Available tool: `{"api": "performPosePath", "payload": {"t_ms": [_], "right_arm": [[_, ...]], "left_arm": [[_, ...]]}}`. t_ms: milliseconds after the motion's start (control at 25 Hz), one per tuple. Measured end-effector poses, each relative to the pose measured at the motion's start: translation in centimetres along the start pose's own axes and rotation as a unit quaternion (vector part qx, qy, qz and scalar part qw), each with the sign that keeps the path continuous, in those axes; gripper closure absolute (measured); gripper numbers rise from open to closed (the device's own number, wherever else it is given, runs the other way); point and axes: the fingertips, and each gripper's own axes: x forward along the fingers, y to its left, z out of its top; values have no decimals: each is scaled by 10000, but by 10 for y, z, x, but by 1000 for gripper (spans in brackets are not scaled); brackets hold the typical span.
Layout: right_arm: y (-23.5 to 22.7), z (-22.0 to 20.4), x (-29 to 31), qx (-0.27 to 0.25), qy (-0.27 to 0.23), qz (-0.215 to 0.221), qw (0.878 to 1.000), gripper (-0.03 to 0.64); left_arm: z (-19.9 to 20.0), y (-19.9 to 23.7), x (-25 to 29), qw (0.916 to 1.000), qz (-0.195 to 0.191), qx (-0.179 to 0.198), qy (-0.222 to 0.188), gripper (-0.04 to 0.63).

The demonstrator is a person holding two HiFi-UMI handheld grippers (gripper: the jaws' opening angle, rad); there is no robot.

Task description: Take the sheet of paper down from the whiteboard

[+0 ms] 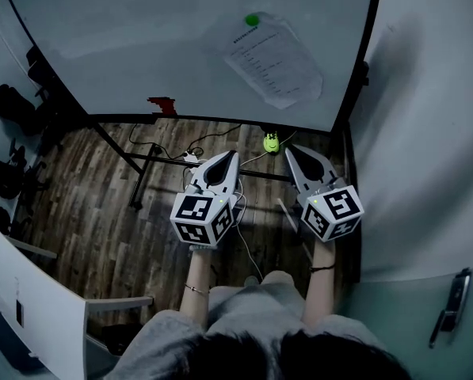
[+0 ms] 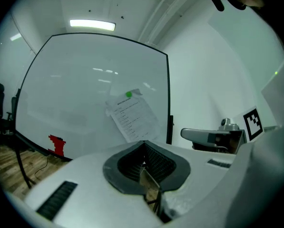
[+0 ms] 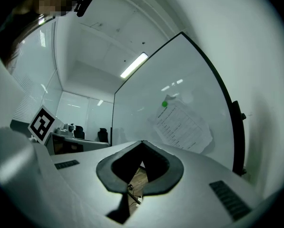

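**A:** Both tools are fully shut with nothing in them. The left tool (image 1: pixel 229 157) and right tool (image 1: pixel 291 150) sit side by side, aimed at the whiteboard (image 1: pixel 141 46) but well short of it. The sheet of paper (image 1: pixel 274 60) is up on the board's right side. It hangs crooked, pinned near its top by a green magnet (image 1: pixel 253 20).

**B:** So what's the worry?

**A:** Mostly tearing, I'd say. If a tool grabs the lower edge and yanks while the magnet is clamping the top, the paper probably rips at the pin point. The sheet already looks a bit wrinkled, so it won't take much.

**B:** Slide the magnet off first, then?

**A:** Yeah, but with nothing holding the paper it just flutters down to the wooden floor (image 1: pixel 101 212). The magnet could also pop out of the jaws and roll off. And a shut tool poking at the board only smears the sheet sideways.

**B:** Anything underfoot?

**A:** Cables (image 1: pixel 190 155) by the board's stand. Stepping closer could snag them.
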Motion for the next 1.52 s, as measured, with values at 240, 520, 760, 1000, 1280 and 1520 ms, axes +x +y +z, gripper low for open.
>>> {"api": "performPosePath", "payload": {"t_ms": [240,520,760,1000,1280,1520], "right_arm": [[-25,1,7,124,4,-272,9996,615],[-30,-4,44,-82,160,-13,9998,615],[-50,11,76,-215,107,119,9996,615],[-72,32,96,-356,78,205,9991,617],[-95,45,107,-579,111,209,9980,615],[-125,53,107,-633,131,-16,9979,615]], "left_arm": [[-9,8,13,9993,132,250,253,591],[-12,19,40,9995,27,161,269,591],[13,29,70,9999,-79,112,37,591],[33,30,98,9998,-81,159,-66,591],[53,36,124,9994,97,240,-234,591],[62,38,142,9988,213,314,-308,591]]}}
